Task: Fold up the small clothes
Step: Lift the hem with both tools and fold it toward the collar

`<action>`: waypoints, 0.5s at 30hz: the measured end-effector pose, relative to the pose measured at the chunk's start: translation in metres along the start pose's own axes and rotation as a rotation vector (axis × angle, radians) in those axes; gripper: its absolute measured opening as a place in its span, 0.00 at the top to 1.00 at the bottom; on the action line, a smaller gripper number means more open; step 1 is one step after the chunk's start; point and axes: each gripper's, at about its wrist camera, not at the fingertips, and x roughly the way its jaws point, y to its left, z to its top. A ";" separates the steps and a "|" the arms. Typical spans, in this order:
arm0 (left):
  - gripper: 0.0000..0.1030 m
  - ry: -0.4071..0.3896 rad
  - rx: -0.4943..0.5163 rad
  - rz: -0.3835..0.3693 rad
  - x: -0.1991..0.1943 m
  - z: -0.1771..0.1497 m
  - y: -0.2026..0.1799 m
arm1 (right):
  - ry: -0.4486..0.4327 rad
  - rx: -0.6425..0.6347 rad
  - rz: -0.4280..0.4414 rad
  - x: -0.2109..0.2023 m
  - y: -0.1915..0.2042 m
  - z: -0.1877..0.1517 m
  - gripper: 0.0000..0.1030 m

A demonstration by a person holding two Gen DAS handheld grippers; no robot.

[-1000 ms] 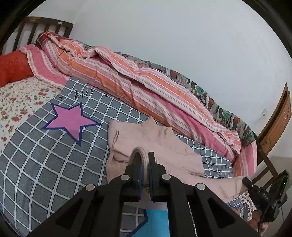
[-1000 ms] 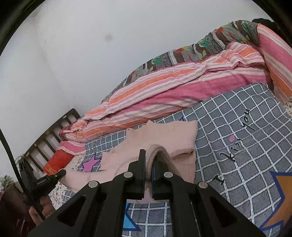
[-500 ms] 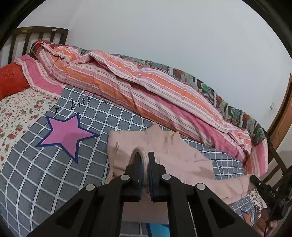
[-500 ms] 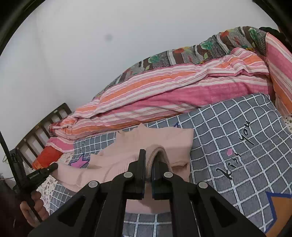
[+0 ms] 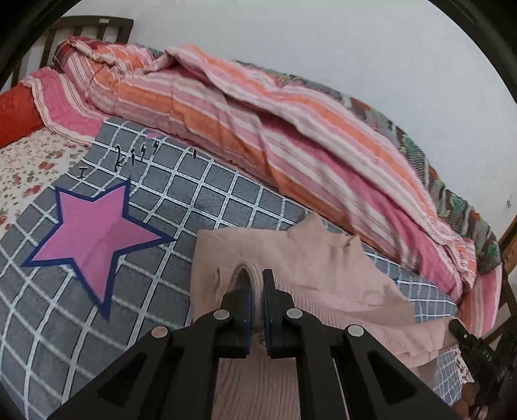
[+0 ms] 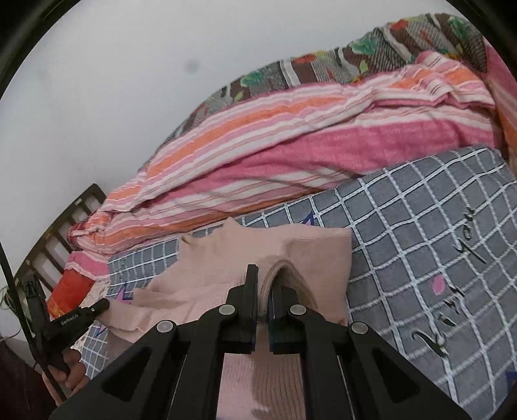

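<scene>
A pale pink knit garment (image 5: 323, 278) lies partly folded on a grey checked blanket (image 5: 168, 206) on a bed. My left gripper (image 5: 257, 284) is shut on a bunched edge of the garment at its left side. My right gripper (image 6: 265, 281) is shut on the garment's edge at its right side (image 6: 310, 255). Both hold the near hem lifted over the rest of the cloth. The right gripper's body shows at the lower right of the left wrist view (image 5: 478, 352). The left gripper's body shows at the lower left of the right wrist view (image 6: 77, 320).
A rolled pink and orange striped quilt (image 5: 258, 122) lies along the wall behind the garment, over a patterned cover (image 6: 323, 68). A pink star (image 5: 93, 236) is printed on the blanket. A red pillow (image 5: 16, 113) and wooden headboard (image 5: 93, 29) are at far left.
Both grippers have carried the held hem forward over the garment, toward the striped quilt. The garment now looks closer and larger in both views. Both grips stay shut.
</scene>
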 end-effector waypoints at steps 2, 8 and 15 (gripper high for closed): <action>0.94 0.010 0.005 0.010 0.015 0.004 -0.001 | 0.006 0.003 -0.009 0.016 -0.003 0.002 0.95; 0.94 0.032 0.017 0.011 0.047 0.017 -0.004 | 0.019 0.028 -0.026 0.055 -0.011 0.013 0.95; 0.92 0.110 0.013 -0.029 0.074 0.031 -0.004 | 0.083 0.025 -0.053 0.089 -0.008 0.024 0.87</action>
